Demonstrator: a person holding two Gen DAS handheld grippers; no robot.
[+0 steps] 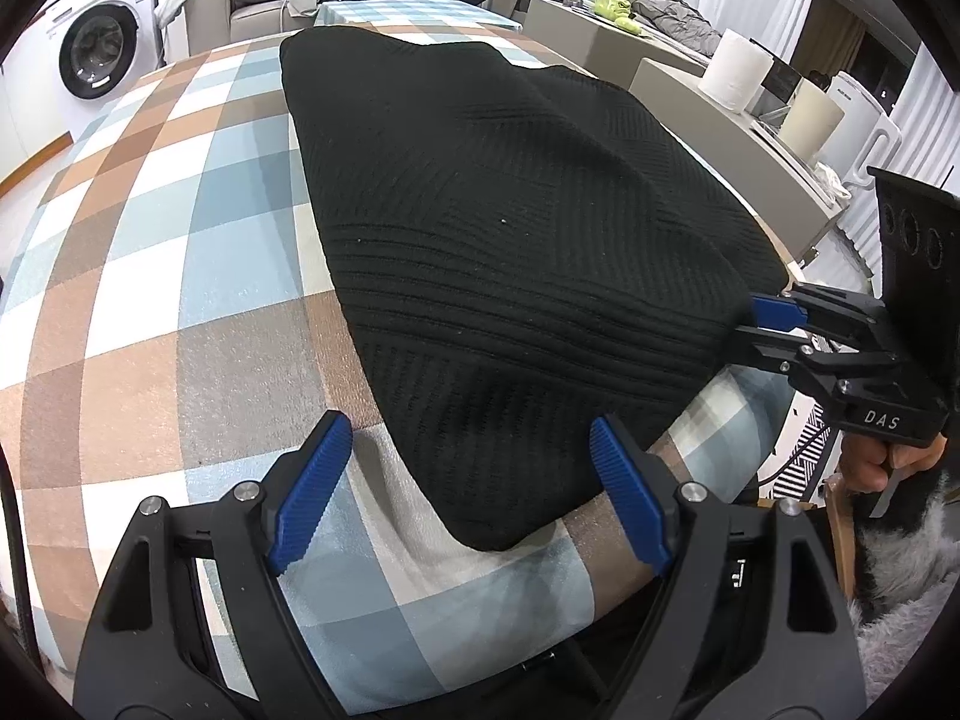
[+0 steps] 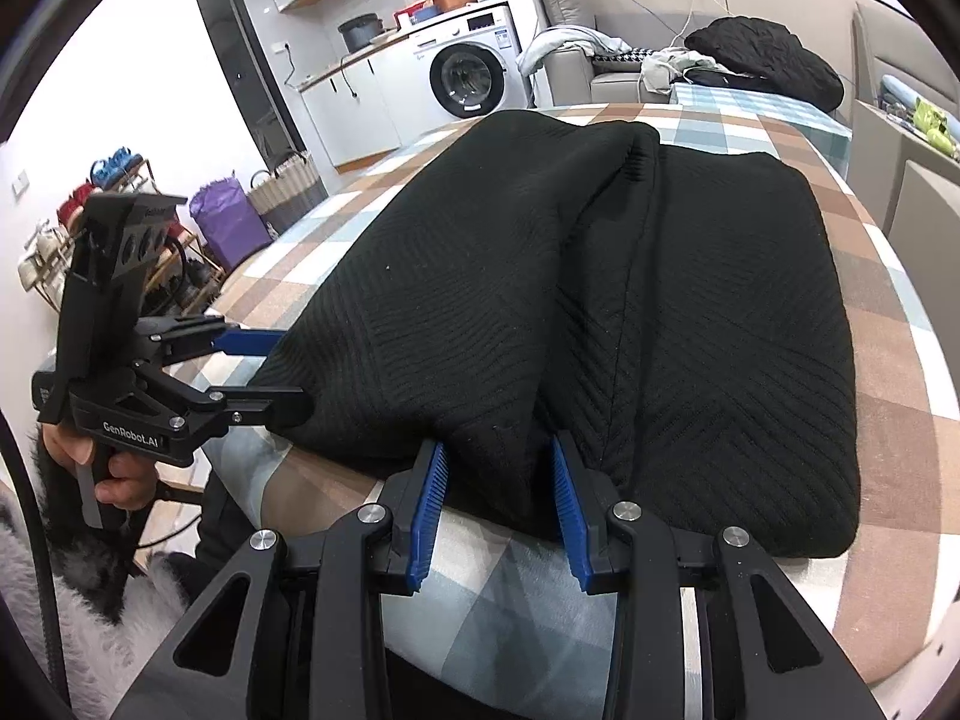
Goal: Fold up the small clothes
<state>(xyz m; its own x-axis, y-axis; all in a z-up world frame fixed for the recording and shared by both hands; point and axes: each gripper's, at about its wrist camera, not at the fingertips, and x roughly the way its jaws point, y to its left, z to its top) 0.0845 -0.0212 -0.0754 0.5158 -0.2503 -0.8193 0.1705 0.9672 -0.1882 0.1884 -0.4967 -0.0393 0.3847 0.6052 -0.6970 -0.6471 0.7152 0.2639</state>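
Checked cloth covers the bench (image 1: 150,276), with a black ribbed garment (image 1: 510,276) lying folded on it.

Left wrist view: the left gripper (image 1: 471,492) has its fingers spread wide, straddling the garment's near corner without pinching it; at the right edge the right gripper (image 1: 759,324) has its fingers closed on the garment's hem. Right wrist view: the right gripper (image 2: 498,507) clamps a raised fold of the garment (image 2: 720,324), while the left gripper (image 2: 282,369) stands open at the garment's left edge; a washing machine (image 2: 468,75) stands behind.

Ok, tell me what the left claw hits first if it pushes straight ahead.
Probably the near corner of the black knit garment: it lies on the checked cloth just ahead of the open left claw, though depth is unclear.
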